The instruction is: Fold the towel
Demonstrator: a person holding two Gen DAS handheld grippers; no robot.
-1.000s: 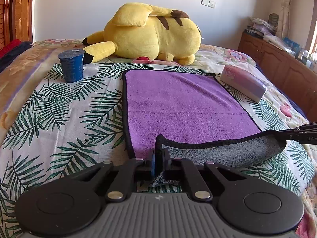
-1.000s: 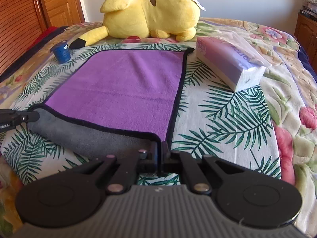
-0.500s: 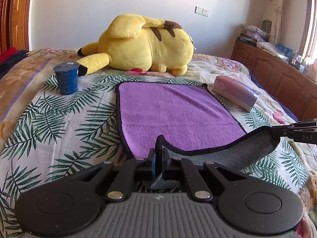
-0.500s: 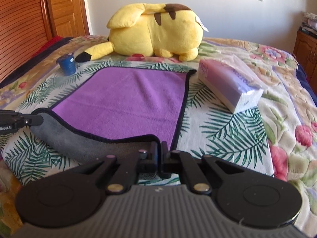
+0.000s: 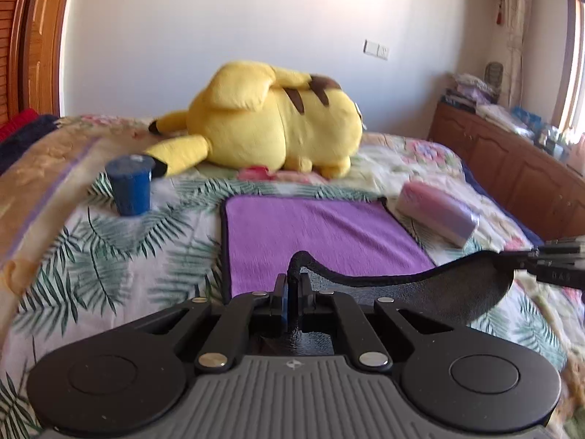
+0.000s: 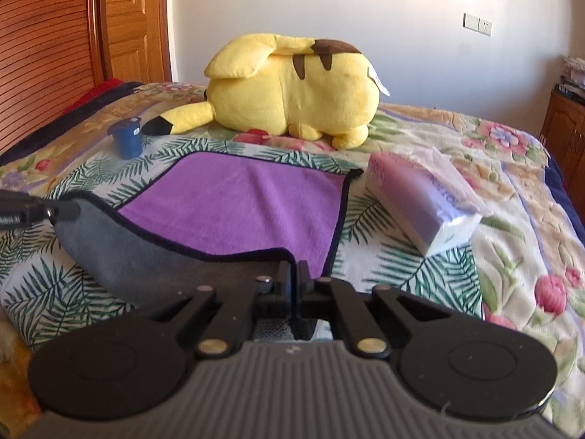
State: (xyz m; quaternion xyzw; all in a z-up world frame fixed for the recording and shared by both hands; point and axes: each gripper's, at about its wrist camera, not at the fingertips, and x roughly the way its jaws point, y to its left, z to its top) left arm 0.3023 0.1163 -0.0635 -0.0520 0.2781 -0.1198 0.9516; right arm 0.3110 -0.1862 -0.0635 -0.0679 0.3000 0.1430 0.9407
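A purple towel (image 5: 314, 234) with a black hem and grey underside lies on the palm-print bedspread; it also shows in the right wrist view (image 6: 241, 205). My left gripper (image 5: 291, 285) is shut on its near left corner. My right gripper (image 6: 294, 274) is shut on its near right corner. Both corners are lifted off the bed, so the near edge hangs between them with the grey side (image 6: 139, 259) showing. Each gripper appears at the other view's edge, the right one (image 5: 555, 263) and the left one (image 6: 33, 210).
A big yellow plush toy (image 5: 270, 128) lies beyond the towel's far edge. A blue cup (image 5: 129, 188) stands at the far left. A tissue pack (image 6: 427, 205) lies right of the towel. A wooden cabinet (image 5: 512, 168) runs along the right wall.
Both grippers have risen with the towel's near corners. The near edge has lifted higher and more grey underside shows. The far half of the towel has stayed flat.
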